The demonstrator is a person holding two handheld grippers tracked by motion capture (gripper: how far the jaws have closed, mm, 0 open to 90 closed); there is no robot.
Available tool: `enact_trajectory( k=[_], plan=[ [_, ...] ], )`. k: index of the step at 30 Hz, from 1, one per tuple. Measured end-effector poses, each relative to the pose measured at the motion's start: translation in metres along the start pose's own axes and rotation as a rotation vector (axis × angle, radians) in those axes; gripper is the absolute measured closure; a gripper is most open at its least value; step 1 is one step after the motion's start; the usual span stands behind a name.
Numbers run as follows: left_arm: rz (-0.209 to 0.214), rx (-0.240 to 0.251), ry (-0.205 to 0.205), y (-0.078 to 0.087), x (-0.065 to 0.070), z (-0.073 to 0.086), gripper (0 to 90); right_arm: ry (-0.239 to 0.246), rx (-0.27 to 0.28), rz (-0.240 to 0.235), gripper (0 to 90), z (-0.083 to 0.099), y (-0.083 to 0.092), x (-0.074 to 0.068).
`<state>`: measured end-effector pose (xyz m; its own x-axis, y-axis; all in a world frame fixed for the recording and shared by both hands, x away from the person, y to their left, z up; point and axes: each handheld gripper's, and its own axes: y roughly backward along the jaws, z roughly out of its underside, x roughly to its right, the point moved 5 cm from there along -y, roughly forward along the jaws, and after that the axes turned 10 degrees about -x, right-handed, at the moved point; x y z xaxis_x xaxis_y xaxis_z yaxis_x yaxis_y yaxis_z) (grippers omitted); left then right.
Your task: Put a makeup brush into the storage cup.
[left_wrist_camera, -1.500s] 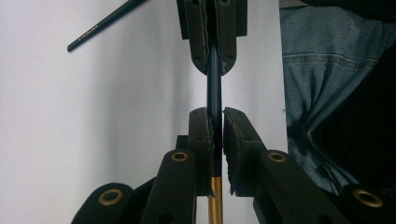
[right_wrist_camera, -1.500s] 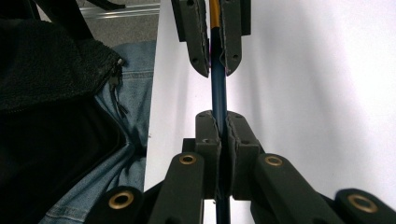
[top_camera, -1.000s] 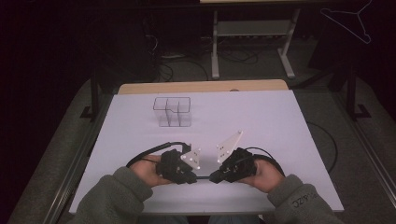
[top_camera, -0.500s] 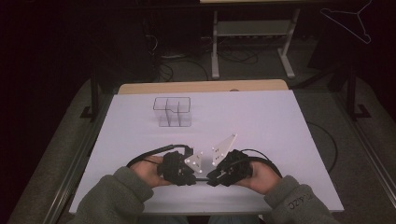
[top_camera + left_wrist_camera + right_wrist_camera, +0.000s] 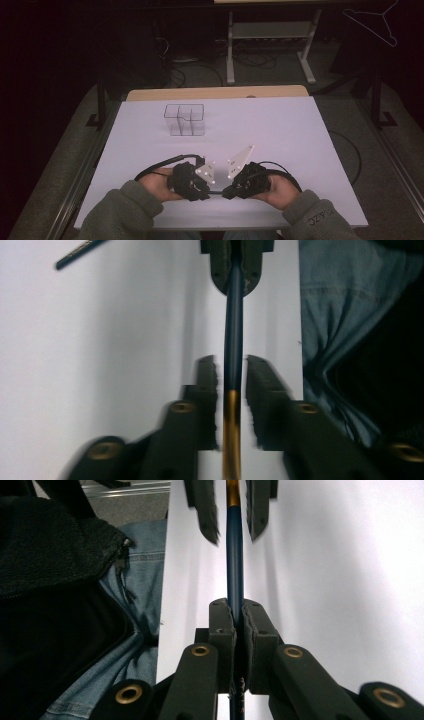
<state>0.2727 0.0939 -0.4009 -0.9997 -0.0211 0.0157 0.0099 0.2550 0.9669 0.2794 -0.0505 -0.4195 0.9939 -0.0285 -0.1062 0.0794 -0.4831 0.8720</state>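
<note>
At the near edge of the white tabletop (image 5: 280, 125), the left tongs (image 5: 216, 189) have just been opening: their black jaws stand slightly apart on either side of a slim dark-blue pen with a gold-coloured end (image 5: 233, 345), a narrow gap on each side. The pen runs level between the two hands. The right tongs (image 5: 223, 193) are clenched on its blue shaft. Farther off, left of centre, stands a clear plastic compartment box (image 5: 185, 119).
</note>
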Motion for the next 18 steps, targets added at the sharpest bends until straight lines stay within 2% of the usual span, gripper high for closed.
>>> enact_trajectory(
  k=[4,8,13,16,17,18],
  plan=[
    [0.004,0.065,0.069,0.004,-0.003,0.011,64.2,-0.025,0.008,0.011,83.9,0.006,0.003,0.002],
    [0.007,0.115,0.134,0.008,-0.007,0.026,60.7,-0.053,0.016,0.03,83.9,0.01,0.007,0.005],
    [0.0,0.164,0.184,0.012,-0.012,0.042,58.6,-0.09,0.042,0.062,83.8,0.015,0.015,0.011],
    [0.002,0.184,0.209,0.013,-0.014,0.045,58.6,-0.111,0.067,0.073,83.8,0.015,0.018,0.013],
    [0.011,0.222,0.231,0.015,-0.016,0.044,59.3,-0.143,0.089,0.101,83.7,0.014,0.021,0.016],
    [0.018,0.239,0.237,0.015,-0.016,0.042,59.4,-0.156,0.102,0.109,83.7,0.013,0.021,0.017]
  ],
)
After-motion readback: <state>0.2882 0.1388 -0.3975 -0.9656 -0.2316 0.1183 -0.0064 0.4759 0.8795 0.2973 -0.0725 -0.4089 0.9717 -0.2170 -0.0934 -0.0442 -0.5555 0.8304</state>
